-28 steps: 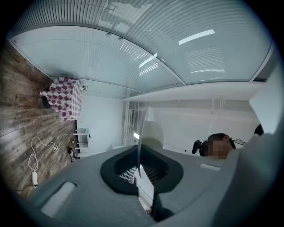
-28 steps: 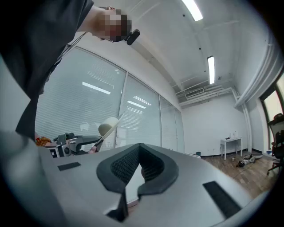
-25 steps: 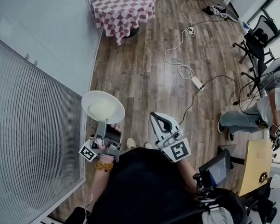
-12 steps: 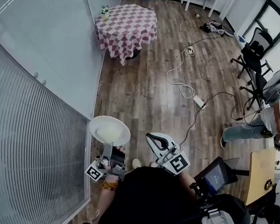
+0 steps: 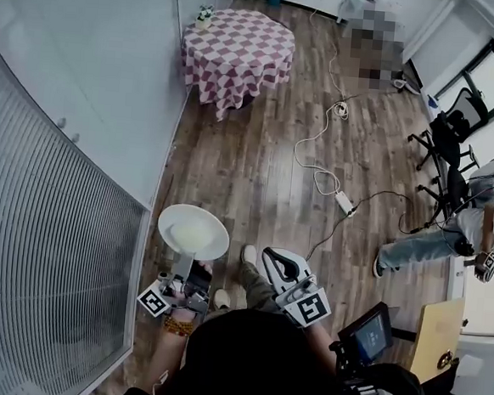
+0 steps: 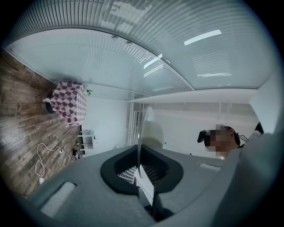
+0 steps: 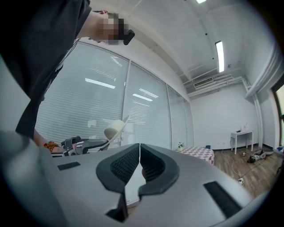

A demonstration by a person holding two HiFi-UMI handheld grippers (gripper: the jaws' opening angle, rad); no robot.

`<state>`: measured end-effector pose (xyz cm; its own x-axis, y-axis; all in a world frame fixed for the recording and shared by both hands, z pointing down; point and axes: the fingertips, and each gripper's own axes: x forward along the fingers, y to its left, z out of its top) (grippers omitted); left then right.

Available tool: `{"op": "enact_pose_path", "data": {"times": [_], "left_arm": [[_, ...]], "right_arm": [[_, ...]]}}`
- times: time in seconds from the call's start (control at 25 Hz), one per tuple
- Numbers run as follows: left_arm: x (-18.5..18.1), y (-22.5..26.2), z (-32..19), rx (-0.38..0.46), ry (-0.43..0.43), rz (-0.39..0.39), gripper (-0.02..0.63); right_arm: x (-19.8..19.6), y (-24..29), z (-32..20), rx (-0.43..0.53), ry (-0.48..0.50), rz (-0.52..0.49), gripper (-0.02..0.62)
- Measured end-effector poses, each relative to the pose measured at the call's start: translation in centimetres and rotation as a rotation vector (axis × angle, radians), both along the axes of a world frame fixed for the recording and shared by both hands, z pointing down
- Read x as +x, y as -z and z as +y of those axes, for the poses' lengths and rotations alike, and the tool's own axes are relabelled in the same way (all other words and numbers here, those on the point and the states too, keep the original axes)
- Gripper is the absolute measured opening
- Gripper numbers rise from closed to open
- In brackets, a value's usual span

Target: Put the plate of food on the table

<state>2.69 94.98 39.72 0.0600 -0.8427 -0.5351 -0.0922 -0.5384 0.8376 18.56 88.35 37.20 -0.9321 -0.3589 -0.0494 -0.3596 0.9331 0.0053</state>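
Being clamped by the left gripper (image 5: pixel 182 270), the plate of food (image 5: pixel 193 231) is brought nearer the checked table (image 5: pixel 238 51); the right gripper (image 5: pixel 279 266) is held closed, empty.

The left gripper (image 5: pixel 185 266) is held out low in front of the body, jaws clamped on the rim of a white plate (image 5: pixel 193 229). Beside it the right gripper (image 5: pixel 270 258) points forward, jaws pressed together, empty.
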Motion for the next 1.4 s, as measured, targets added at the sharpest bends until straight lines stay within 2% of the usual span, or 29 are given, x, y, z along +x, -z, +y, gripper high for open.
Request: {"op": "enact_pose_path", "data": {"times": [0.12, 0.24, 0.44, 0.68, 0.88, 1.16, 1.4], "left_arm": [[0.0, -0.9, -3.6, -0.014, 0.001, 0.017, 0.014], [-0.9, -0.9, -6.7, -0.032, 0.032, -0.006, 0.014], [-2.3, 0.2, -16.4, -0.037, 0.061, -0.012, 0.014], [-2.3, 1.8, -27.5, -0.047, 0.065, 0.029, 0.014], [-1.4, 3.0, -33.5, -0.027, 0.087, 0.007, 0.014], [-2.0, 2.1, -38.5, -0.058, 0.091, 0.027, 0.014], [-3.3, 1.6, -43.7, -0.056, 0.056, 0.028, 0.014]], "right_arm": [[-0.6, -0.3, -4.1, 0.008, -0.006, -0.009, 0.012], [-2.4, 0.0, -7.9, 0.024, 0.034, -0.061, 0.012], [-4.3, 0.6, -17.6, 0.015, 0.075, -0.1, 0.012], [-2.8, -0.1, -28.0, -0.026, 0.088, -0.056, 0.012], [-1.7, -0.3, -35.6, -0.003, 0.086, -0.055, 0.012], [-2.9, 0.7, -41.3, -0.001, 0.095, -0.118, 0.012], [-4.1, 0.0, -44.8, -0.011, 0.088, -0.098, 0.012]]}}
